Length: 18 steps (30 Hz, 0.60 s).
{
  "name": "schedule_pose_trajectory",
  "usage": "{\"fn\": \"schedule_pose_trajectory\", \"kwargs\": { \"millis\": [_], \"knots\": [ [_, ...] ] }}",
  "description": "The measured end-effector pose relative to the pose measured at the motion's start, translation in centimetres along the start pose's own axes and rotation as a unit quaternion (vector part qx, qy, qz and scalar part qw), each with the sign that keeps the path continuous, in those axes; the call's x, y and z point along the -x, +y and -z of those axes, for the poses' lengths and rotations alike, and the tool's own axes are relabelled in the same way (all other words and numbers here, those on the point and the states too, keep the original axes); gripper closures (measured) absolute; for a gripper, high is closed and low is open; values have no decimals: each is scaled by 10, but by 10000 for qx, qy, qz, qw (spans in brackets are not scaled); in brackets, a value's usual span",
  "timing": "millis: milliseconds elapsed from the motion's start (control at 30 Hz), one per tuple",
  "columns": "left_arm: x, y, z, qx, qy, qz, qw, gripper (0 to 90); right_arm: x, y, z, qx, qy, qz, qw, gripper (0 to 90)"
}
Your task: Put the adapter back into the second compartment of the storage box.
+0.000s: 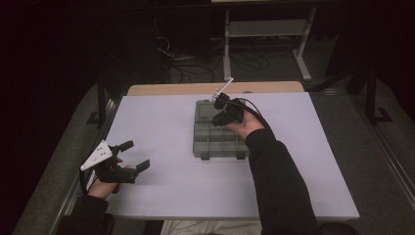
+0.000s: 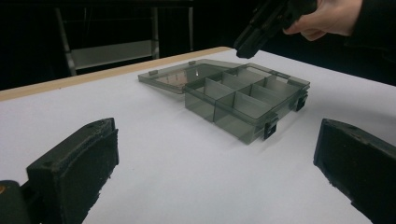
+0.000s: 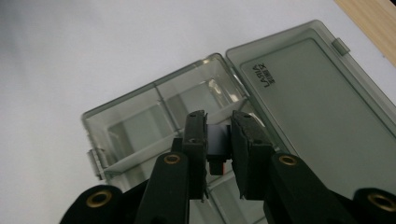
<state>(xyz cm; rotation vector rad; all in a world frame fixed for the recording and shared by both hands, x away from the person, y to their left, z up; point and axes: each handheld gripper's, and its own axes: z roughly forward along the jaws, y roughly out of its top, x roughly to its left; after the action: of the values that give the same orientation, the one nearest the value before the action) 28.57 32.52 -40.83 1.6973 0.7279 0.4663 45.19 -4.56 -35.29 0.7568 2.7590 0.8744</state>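
Currently the right gripper (image 1: 221,111) sits just right of centre in the high view, over the far compartments of the grey plastic box (image 1: 219,142). Its jaws are closed on a small white piece (image 3: 218,140) with a dark base; the right gripper view shows this piece pinched between the two pads at lower centre of the frame, above a divided compartment of the box. What the piece is cannot be told.

Box: lies open on the white table (image 1: 161,117), lid (image 3: 317,98) folded flat toward the far edge, printed lettering on its inner face. Two latches show on the near side in the left gripper view. Compartments look empty.

Left gripper (image 1: 131,156): lower left of the high view, near the table's near-left edge, well apart from the box. Jaws spread wide, nothing between them, confirmed in the left gripper view.
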Motion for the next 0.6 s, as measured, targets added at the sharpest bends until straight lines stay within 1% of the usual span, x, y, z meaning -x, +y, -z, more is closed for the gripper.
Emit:
{"fn": "schedule_pose_trajectory", "kwargs": {
  "millis": [100, 200, 333, 433, 533, 600],
  "knots": [
    [0, 0, 0, 13, 5, -3, 10000, 0, 4, -1, -5, -51, -67, -11, 10000, 745],
    [0, 1, 1, 16, 13, -10, 10000, 0, 6, -1, -8, -55, -86, -50, 9999, 744],
    [0, 1, 1, 25, 7, -18, 10000, 0, 9, -2, -14, -146, -124, -86, 9998, 744],
    [0, 1, 0, 23, 3, -15, 10000, 0, 9, -2, -18, -170, -110, -88, 9998, 744],
    [0, 1, 0, 22, -2, -15, 10000, 0, 9, -1, -24, -249, -88, -33, 9996, 742],
    [0, 1, 0, 27, 7, -12, 10000, 0, 9, -1, -28, -303, -76, -39, 9995, 742]
  ]
}}
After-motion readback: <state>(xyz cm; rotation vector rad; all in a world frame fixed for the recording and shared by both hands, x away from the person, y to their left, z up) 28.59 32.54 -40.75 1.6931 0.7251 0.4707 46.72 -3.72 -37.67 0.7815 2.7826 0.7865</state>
